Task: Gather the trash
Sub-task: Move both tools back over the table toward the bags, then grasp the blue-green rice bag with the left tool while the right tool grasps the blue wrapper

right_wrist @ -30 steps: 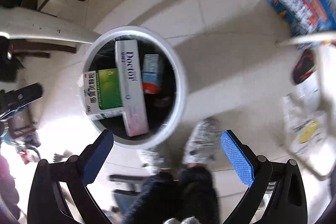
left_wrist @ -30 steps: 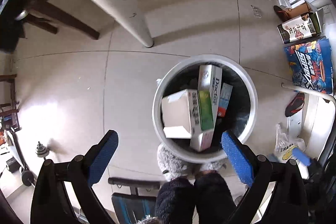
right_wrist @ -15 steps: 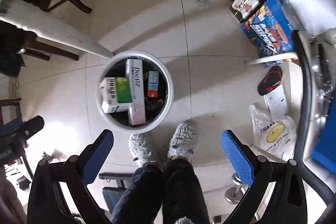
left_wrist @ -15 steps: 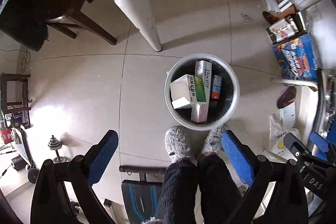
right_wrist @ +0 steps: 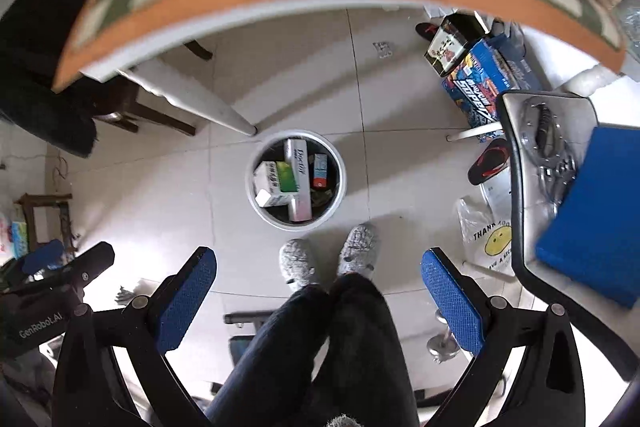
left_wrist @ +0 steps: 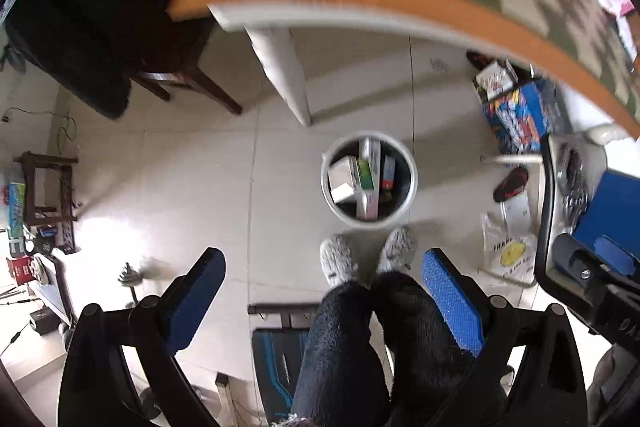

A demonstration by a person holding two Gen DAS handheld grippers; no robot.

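Both the left gripper and the right gripper point down, fingers spread wide, holding nothing.

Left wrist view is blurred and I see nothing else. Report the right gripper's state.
Observer: The right gripper is open, with nothing between its fingers.
Operator: Read me the label on the tall box in the bin.
Observer: In the right wrist view, the tall box in the bin reads "Doctor".
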